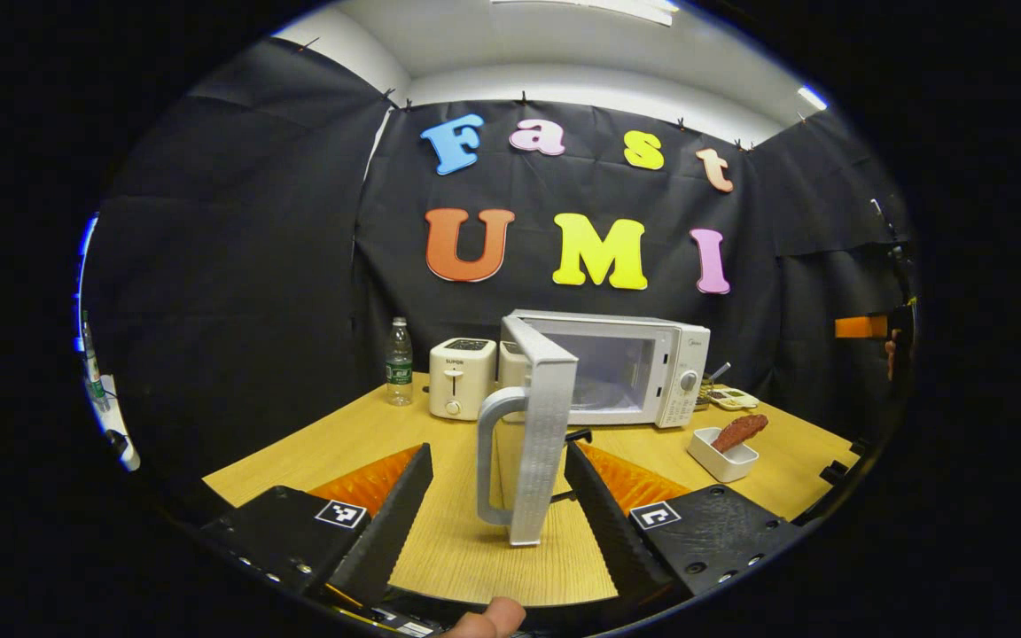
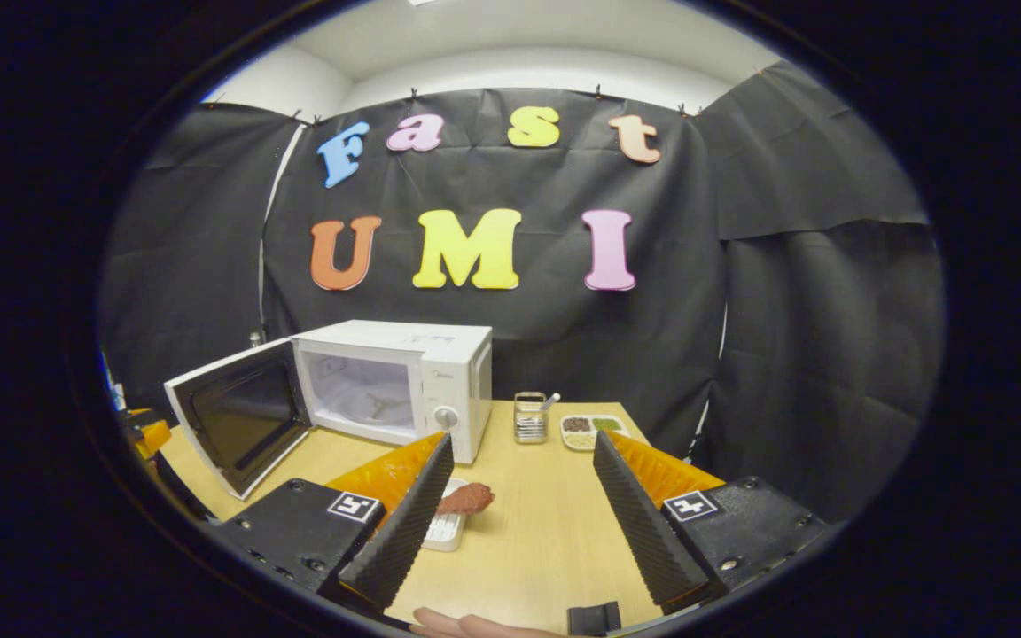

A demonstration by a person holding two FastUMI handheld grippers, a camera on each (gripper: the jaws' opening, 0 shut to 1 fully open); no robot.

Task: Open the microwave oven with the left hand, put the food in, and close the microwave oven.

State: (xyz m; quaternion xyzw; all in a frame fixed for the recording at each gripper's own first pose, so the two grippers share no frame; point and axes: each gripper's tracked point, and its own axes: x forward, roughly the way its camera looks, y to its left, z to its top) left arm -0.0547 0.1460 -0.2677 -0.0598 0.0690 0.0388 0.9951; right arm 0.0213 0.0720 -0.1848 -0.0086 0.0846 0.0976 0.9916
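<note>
The white microwave (image 1: 643, 368) stands at the back of the wooden table with its door (image 1: 546, 425) swung wide open toward me, seen edge-on. The door's grey handle (image 1: 491, 452) lies in the gap between the fingers of my left gripper (image 1: 500, 452), which is open and presses on nothing. In the right gripper view the microwave (image 2: 426, 381) shows an empty cavity, with the door (image 2: 240, 416) hanging out to the left. A reddish-brown piece of food (image 2: 466, 499) rests on a small white dish (image 2: 441, 530) beside the left finger of my open right gripper (image 2: 524, 443). The dish (image 1: 723, 456) sits right of the microwave.
A white toaster (image 1: 462, 377) and a water bottle (image 1: 399, 361) stand left of the microwave. A wire holder (image 2: 528, 416) and a compartment tray (image 2: 590, 430) sit right of it at the table's (image 2: 546, 523) back. Black cloth walls enclose the booth.
</note>
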